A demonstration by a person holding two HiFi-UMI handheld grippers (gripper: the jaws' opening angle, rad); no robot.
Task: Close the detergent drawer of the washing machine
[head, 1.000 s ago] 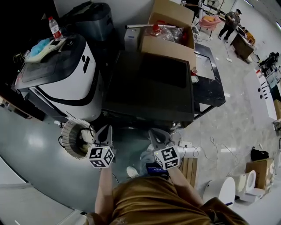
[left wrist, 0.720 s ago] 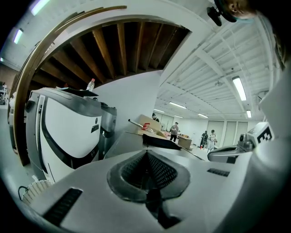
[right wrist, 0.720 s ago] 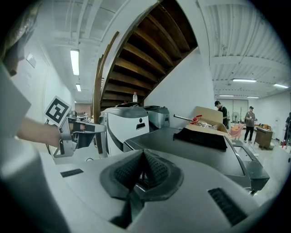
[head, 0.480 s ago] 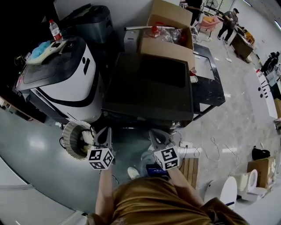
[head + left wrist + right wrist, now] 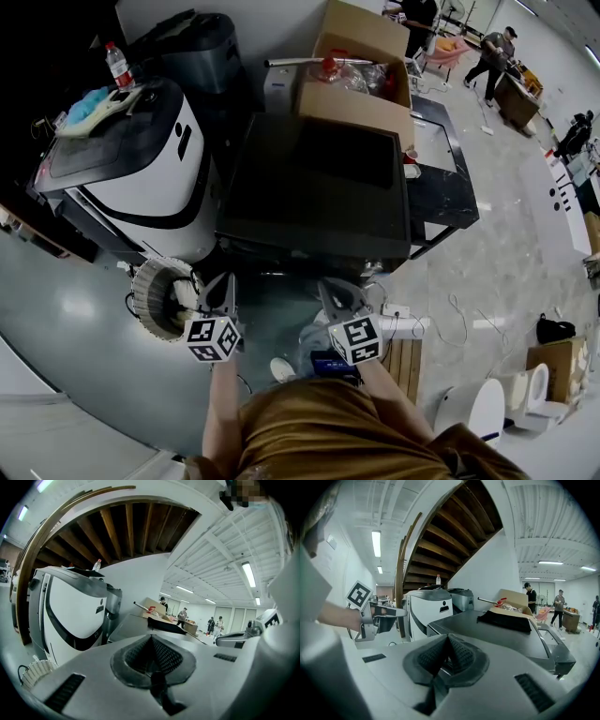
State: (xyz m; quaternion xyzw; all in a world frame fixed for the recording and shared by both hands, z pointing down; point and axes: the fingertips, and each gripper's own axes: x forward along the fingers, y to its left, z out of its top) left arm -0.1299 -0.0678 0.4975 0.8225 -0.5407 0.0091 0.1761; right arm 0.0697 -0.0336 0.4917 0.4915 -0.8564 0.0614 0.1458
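The dark washing machine (image 5: 319,178) stood in the middle of the room, its flat top turned to the head camera. Its detergent drawer could not be picked out in any view. The glossy grey floor (image 5: 75,319) ran along the left and gave way to pale marbled tiles on the right. Just left of the washing machine stood a white machine (image 5: 141,169) with black trim and a bottle (image 5: 117,61) on top. An open cardboard box (image 5: 361,84) sat behind the washing machine, and a ribbed basket (image 5: 161,298) lay on the floor by the white machine. The left gripper (image 5: 226,279) and right gripper (image 5: 330,286) hung side by side close to the person, short of the washing machine, each with its jaws pressed together on nothing. The wooden underside of a staircase (image 5: 450,531) rose overhead, and people (image 5: 494,52) stood far across the hall.
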